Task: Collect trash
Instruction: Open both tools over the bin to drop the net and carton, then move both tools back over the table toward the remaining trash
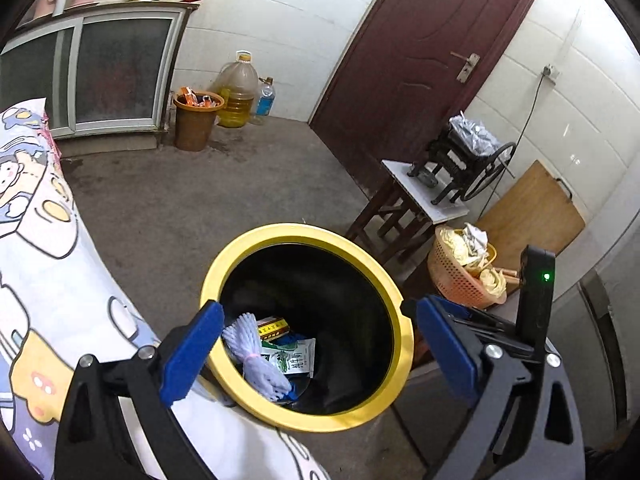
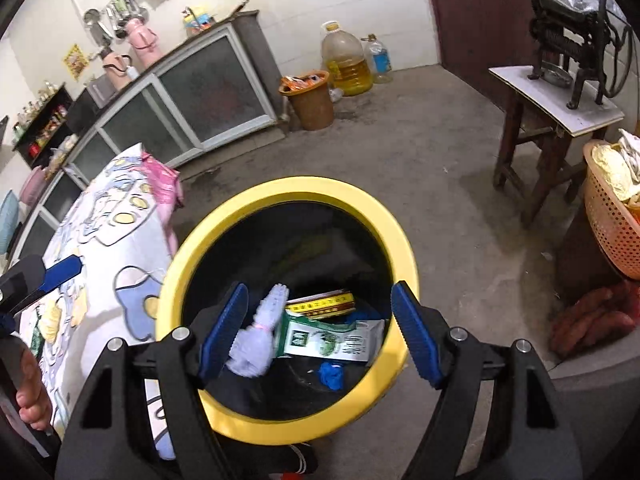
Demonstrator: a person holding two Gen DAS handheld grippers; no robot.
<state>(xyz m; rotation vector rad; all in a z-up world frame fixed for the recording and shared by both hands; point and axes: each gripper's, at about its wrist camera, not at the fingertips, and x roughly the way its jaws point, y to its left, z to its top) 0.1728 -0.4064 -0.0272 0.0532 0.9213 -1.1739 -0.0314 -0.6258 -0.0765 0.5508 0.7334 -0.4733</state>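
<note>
A black trash bin with a yellow rim stands on the floor beside the table. Inside lie a white foam net sleeve, a green-white wrapper, a yellow-red box and a blue scrap. My left gripper is open and empty above the bin's mouth. My right gripper is open and empty, also over the bin. The left gripper's blue finger shows at the left edge of the right wrist view.
A table with a cartoon-print cloth is left of the bin. A brown bucket, oil jug, stool with a hand-crank machine and orange basket stand around.
</note>
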